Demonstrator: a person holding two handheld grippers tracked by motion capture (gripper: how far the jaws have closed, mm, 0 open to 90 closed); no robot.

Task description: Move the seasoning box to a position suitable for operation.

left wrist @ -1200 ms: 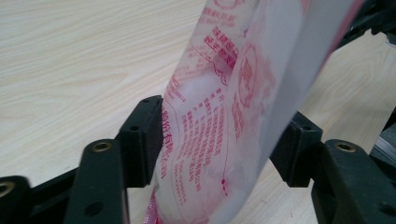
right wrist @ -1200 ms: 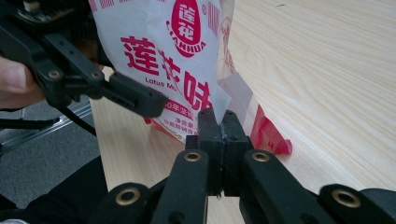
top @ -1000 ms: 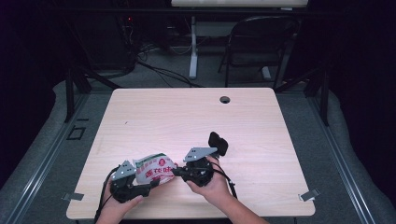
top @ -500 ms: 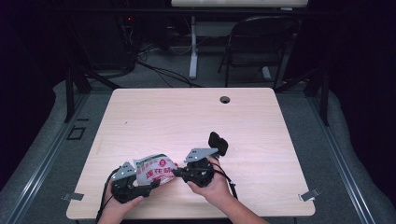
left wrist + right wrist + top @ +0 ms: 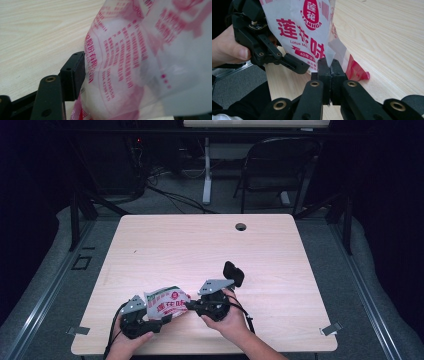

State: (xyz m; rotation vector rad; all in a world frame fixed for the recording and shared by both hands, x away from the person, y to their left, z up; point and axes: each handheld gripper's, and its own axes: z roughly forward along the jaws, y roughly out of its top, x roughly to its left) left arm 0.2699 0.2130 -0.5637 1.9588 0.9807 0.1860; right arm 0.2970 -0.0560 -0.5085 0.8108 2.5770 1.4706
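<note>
A white plastic packet (image 5: 165,304) with red print hangs between the two grippers near the table's front edge. My right gripper (image 5: 188,306) is shut on the packet's thin edge; in the right gripper view its jaws (image 5: 329,65) meet on that flap of the packet (image 5: 304,30). My left gripper (image 5: 156,319) holds the packet's other end between wide-set jaws, which have just opened slightly. In the left gripper view one pad (image 5: 76,72) presses the packet's (image 5: 140,60) bulging side, and the other jaw is hidden behind it.
The light wood table (image 5: 200,245) has a round cable hole (image 5: 241,226) near its far edge. A small black object (image 5: 233,272) sits just beyond the right gripper. A folding chair (image 5: 280,165) stands behind the table.
The left gripper and the packet have shifted slightly. The right gripper has kept still.
</note>
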